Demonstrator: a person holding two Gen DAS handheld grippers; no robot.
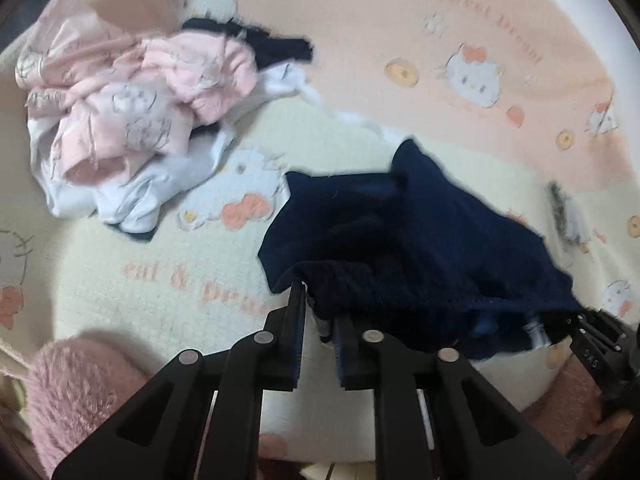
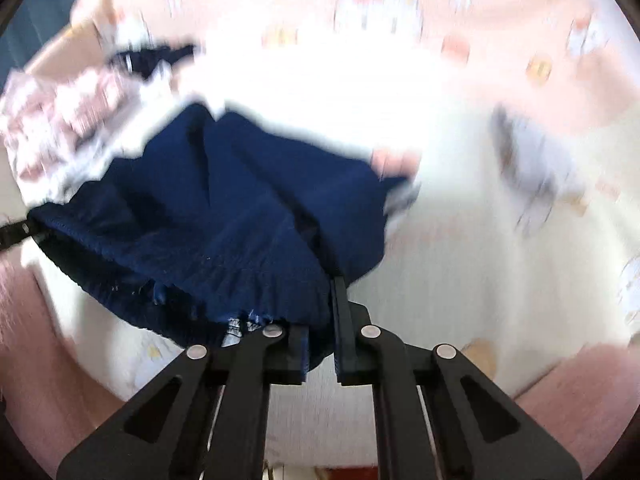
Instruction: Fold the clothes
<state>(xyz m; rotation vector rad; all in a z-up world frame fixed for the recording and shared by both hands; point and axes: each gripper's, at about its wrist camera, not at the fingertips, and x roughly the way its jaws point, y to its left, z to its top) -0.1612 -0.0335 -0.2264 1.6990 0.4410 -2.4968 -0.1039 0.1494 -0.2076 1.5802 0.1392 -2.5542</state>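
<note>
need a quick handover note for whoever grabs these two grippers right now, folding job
Left gripper: jaws shut on the gathered waistband of the navy shorts, at one end.
Right gripper: jaws shut on the same waistband, at the other end.
The shorts hang between the two, crumpled, over the cartoon-print blanket.
Pile of unfolded clothes, pink, white and dark, lies further back on the blanket.
Done: shorts picked up by the waistband.
Left: lay the shorts flat, fold them, then work through the pile. No folded item is in view.
</note>
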